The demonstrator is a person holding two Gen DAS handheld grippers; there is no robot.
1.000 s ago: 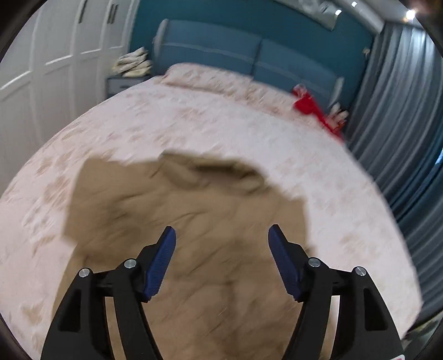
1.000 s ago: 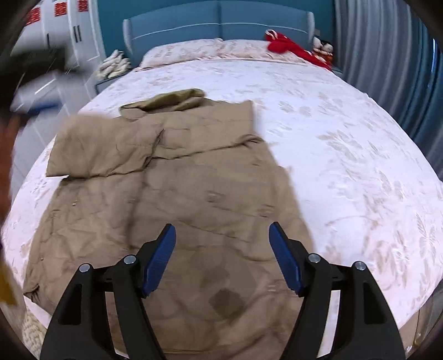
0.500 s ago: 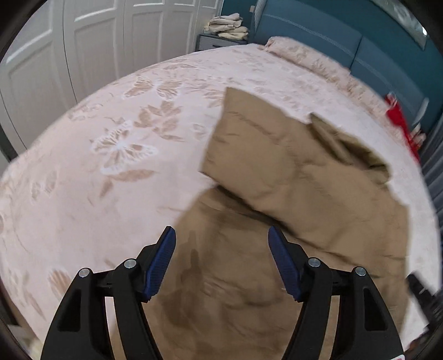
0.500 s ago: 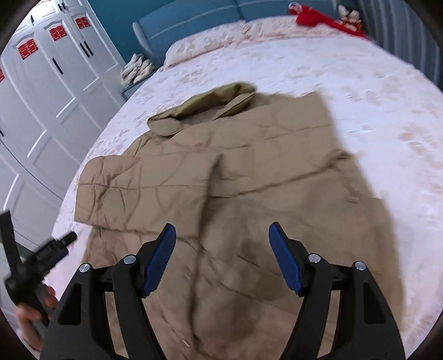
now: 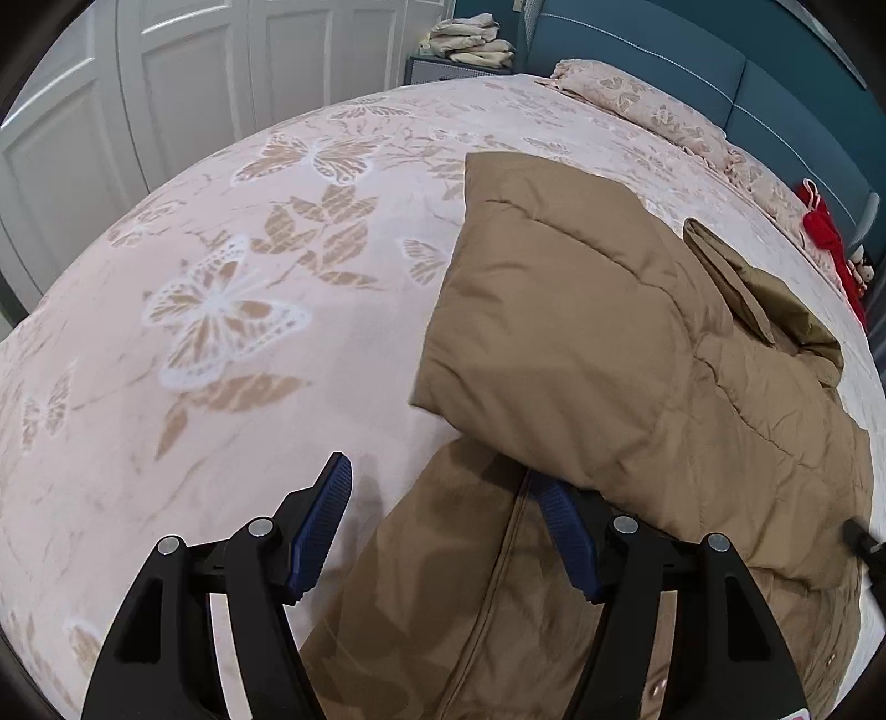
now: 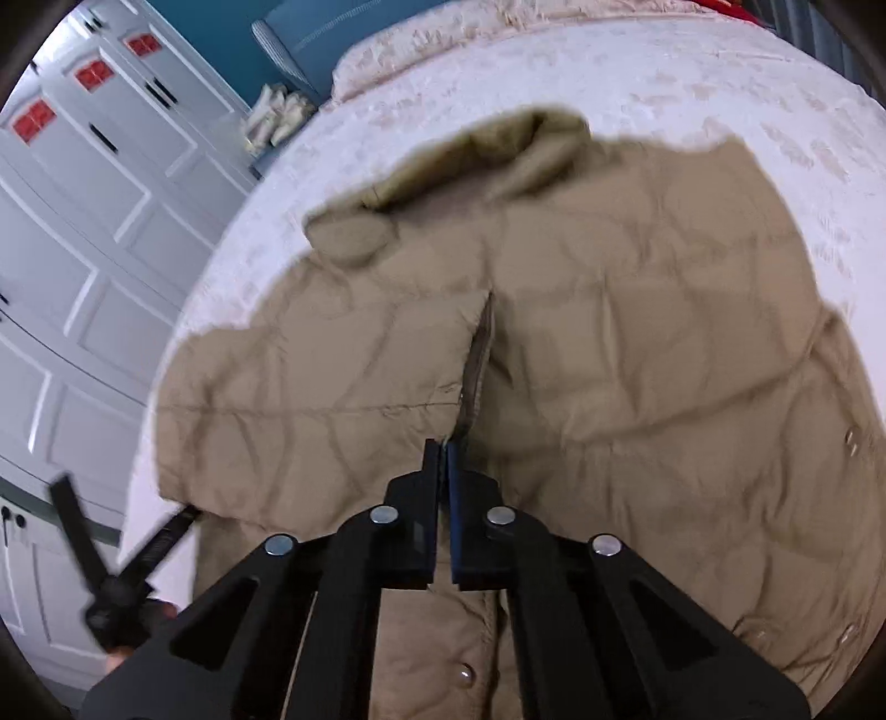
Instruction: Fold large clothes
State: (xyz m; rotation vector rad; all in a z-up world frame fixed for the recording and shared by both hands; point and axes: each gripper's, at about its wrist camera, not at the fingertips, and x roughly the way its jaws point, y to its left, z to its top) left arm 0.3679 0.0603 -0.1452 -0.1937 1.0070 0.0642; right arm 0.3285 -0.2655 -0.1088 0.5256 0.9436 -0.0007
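Note:
A tan padded jacket (image 5: 581, 332) lies front up on the butterfly-patterned bedspread (image 5: 221, 310), collar toward the headboard. One sleeve (image 6: 310, 382) is folded across its chest. My left gripper (image 5: 437, 493) is open low over the jacket's side edge, just below that sleeve. Its right finger sits against the sleeve's underside and its left finger hangs over bare bedspread. My right gripper (image 6: 442, 446) has its jaws shut over the middle of the jacket, at the lower end of the dark gap beside the sleeve's cuff. I see no fabric between its pads.
White wardrobe doors (image 5: 183, 83) run along the bed's left side. A nightstand with folded cloths (image 5: 470, 47) stands by the blue headboard (image 5: 664, 72). Pillows (image 5: 637, 105) and red items (image 5: 825, 232) lie at the bed's head. A hand holds the left gripper (image 6: 127, 498).
My left gripper swung left and came down to the jacket's side edge under the folded sleeve. My right gripper moved closer over the jacket's middle and its jaws went from open to shut.

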